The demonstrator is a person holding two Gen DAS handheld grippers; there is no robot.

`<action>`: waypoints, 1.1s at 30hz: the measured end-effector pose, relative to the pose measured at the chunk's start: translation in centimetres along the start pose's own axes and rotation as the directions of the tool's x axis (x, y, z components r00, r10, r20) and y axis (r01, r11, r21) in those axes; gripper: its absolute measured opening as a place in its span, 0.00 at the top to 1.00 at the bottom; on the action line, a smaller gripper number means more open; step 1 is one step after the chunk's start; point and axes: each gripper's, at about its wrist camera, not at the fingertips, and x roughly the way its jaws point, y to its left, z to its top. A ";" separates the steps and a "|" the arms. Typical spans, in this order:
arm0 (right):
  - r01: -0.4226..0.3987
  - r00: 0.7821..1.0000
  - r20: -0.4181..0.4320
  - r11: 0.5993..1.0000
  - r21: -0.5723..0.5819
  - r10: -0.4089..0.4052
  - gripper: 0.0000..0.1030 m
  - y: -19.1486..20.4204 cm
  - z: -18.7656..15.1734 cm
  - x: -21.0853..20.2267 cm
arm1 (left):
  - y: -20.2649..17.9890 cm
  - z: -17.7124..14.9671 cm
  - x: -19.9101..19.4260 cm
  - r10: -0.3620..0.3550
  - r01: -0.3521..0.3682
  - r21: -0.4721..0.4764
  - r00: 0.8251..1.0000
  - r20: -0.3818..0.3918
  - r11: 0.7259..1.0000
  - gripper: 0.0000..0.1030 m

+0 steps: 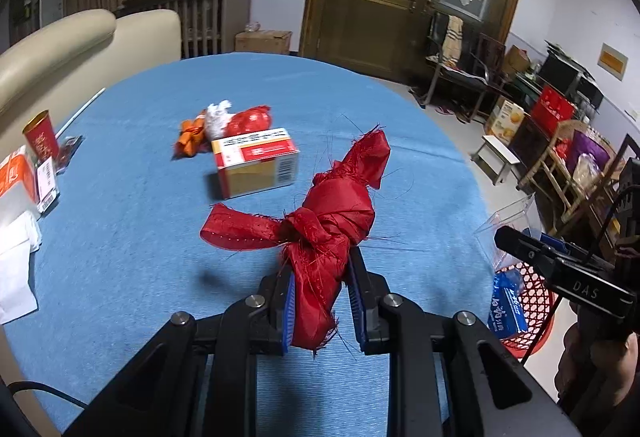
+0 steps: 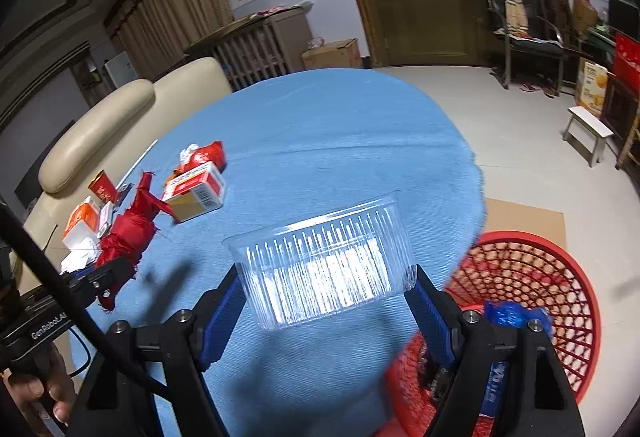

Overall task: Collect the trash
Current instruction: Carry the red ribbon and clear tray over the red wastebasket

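Observation:
My left gripper (image 1: 320, 271) is shut on a knotted red cloth (image 1: 340, 205), held a little above the blue tablecloth (image 1: 140, 237). My right gripper (image 2: 326, 297) is shut on a clear ribbed plastic container (image 2: 332, 261), one blue pad against each side, near the table's right edge. A red mesh basket (image 2: 540, 265) stands on the floor beside that edge, with a blue packet (image 2: 512, 313) inside. On the table lie a red-and-yellow box (image 1: 256, 161), an orange wrapper (image 1: 191, 136), crumpled white paper (image 1: 218, 116) and a red wrapper (image 1: 250, 119). The red cloth (image 2: 128, 233) also shows in the right wrist view.
A red cup (image 1: 40, 137), an orange tissue pack (image 1: 16, 173) and white paper (image 1: 12, 269) sit at the table's left edge beside a cream sofa (image 1: 80, 41). A cardboard sheet (image 2: 524, 221) lies under the basket. A small white stool (image 2: 588, 129), chairs and boxes stand farther right.

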 end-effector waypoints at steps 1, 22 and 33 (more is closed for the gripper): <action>0.006 1.000 0.003 1.000 0.007 -0.006 0.22 -0.3 0.0 -0.2 | -0.3 0.0 0.0 -0.003 0.003 0.006 1.000 -0.001 1.000 0.76; 0.100 0.994 0.029 0.988 0.117 -0.104 0.22 -6.3 -0.9 -3.0 | -5.5 0.3 1.1 -0.054 0.057 0.106 0.998 -0.028 0.993 0.76; 0.199 0.979 0.006 0.961 0.191 -0.204 0.22 -11.7 -2.5 -4.2 | -9.5 0.5 1.7 -0.093 0.100 0.171 0.994 -0.050 0.980 0.76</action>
